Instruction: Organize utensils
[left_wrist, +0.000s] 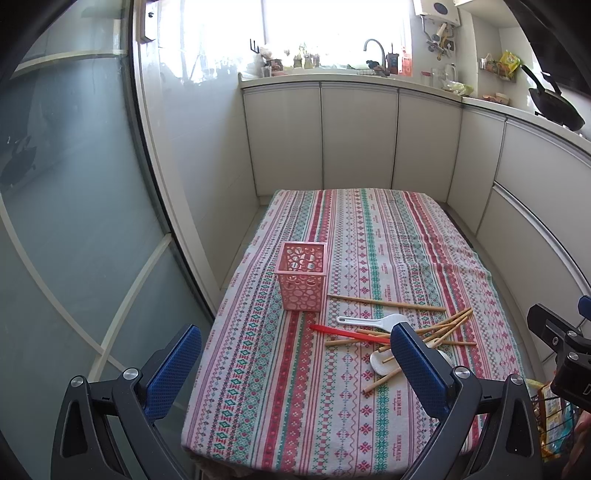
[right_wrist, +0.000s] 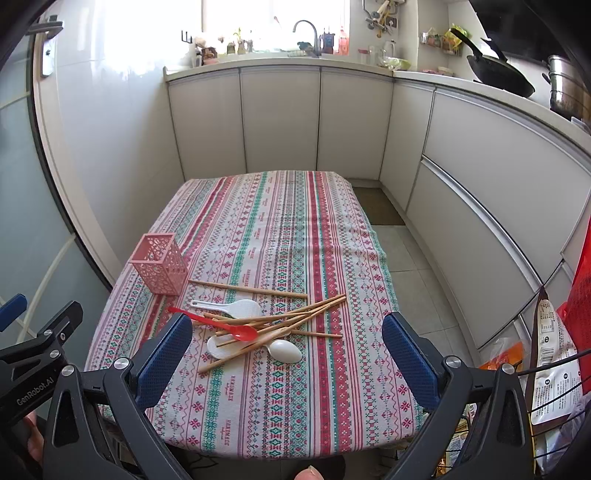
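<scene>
A pink perforated utensil holder (left_wrist: 302, 279) stands upright and empty on the patterned tablecloth (left_wrist: 351, 406); it also shows in the right wrist view (right_wrist: 159, 264). Right of it lies a loose pile: several wooden chopsticks (right_wrist: 280, 317), a red spoon (right_wrist: 218, 324), a white rice paddle (right_wrist: 229, 307) and white spoons (right_wrist: 284, 350). The pile shows in the left wrist view too, chopsticks (left_wrist: 388, 303) and red spoon (left_wrist: 347, 333). My left gripper (left_wrist: 295, 363) is open and empty above the table's near edge. My right gripper (right_wrist: 288, 354) is open and empty, just short of the pile.
White kitchen cabinets (right_wrist: 280, 122) wrap around the far and right sides of the table. A glass sliding door (left_wrist: 74, 221) stands to the left. A wire basket with food bags (right_wrist: 550, 387) sits at the near right. A wok (right_wrist: 498, 75) rests on the counter.
</scene>
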